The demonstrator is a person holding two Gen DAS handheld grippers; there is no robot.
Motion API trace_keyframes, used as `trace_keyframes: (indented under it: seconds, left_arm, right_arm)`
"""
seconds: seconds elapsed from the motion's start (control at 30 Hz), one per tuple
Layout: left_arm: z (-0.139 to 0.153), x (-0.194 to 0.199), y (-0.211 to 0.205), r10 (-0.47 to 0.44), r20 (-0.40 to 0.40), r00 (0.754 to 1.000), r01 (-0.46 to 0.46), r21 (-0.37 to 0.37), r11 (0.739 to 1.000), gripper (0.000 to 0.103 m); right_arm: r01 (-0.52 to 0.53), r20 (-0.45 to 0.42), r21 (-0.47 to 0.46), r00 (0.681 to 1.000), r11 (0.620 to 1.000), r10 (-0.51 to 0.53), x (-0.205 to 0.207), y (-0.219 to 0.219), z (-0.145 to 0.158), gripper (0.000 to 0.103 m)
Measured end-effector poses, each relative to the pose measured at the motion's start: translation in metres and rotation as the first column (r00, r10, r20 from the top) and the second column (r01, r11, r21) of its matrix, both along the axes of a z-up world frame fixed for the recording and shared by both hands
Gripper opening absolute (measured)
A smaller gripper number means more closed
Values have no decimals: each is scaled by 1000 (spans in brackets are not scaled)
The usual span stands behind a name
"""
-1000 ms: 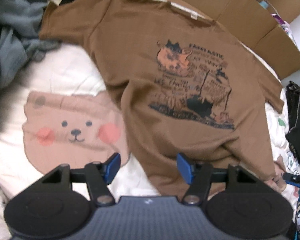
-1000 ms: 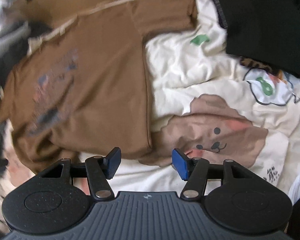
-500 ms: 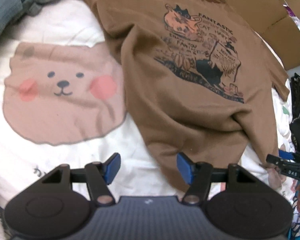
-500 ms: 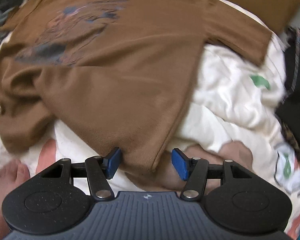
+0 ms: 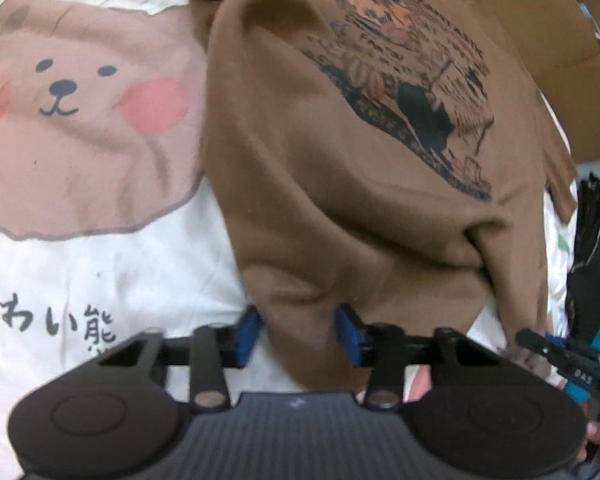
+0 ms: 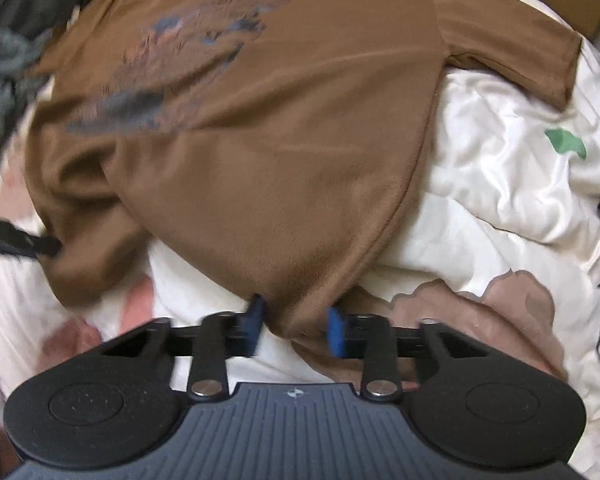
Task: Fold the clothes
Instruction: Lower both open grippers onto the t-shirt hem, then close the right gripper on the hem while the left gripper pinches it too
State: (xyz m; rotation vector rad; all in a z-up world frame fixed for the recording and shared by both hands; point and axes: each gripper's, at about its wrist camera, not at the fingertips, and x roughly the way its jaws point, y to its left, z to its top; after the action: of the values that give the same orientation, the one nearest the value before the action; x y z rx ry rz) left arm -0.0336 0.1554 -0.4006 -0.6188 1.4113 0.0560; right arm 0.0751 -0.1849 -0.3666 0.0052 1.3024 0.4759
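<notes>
The left gripper [image 5: 298,334] has its blue pads [image 5: 247,332] closing, with the bottom hem of the brown T-shirt [image 5: 340,184] bunched between them; the cloth fills the gap, though I cannot tell whether the pads already press on it. The right gripper [image 6: 294,330] is the same: its blue pads [image 6: 335,330] are closing around another bunch of the shirt's [image 6: 284,152] hem, which hangs into the gap between them. From both grippers the shirt runs away across the quilt [image 5: 112,280], print side up, its short sleeve [image 6: 512,60] lying toward the quilt's far right edge in the right wrist view. The chest print [image 5: 412,80] shows an orange cat and lines of dark lettering, too blurred to read. The quilt, white with a pink-cheeked bear face [image 5: 76,100], carries black Japanese writing [image 5: 56,326] reading "わい熊" just left of the left gripper. Flattened cardboard [image 5: 556,40] lies beyond the shirt's collar, and dark clothing [image 5: 596,240] lies off the quilt's right edge.
</notes>
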Motion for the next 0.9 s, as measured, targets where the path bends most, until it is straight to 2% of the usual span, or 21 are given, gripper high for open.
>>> trace_keyframes:
  seconds: [0.03, 0.1, 0.3, 0.43, 0.53, 0.9]
  left_arm:
    - [0, 0, 0, -5, 9, 1000, 6, -18, 1000, 9]
    - [5, -2, 3, -6, 26, 1000, 7, -27, 1000, 7]
    - [44, -6, 19, 12, 128, 992, -16, 26, 1000, 6]
    - [73, 1, 28, -10, 190, 982, -5, 78, 997, 5]
    - [89, 6, 40, -12, 225, 974, -10, 98, 995, 5]
    - [81, 43, 49, -11, 232, 973, -22, 136, 990, 5]
  right_arm:
    - [20, -1, 22, 1000, 1000, -20, 1, -2, 3, 11]
    - [50, 0, 57, 999, 997, -50, 4, -6, 10, 10]
    - [120, 9, 108, 993, 987, -121, 10, -19, 33, 8]
    - [245, -12, 149, 969, 958, -245, 17, -36, 46, 6]
    - [291, -24, 158, 957, 944, -290, 24, -42, 52, 4]
    - [334, -42, 176, 942, 926, -332, 64, -32, 30, 4]
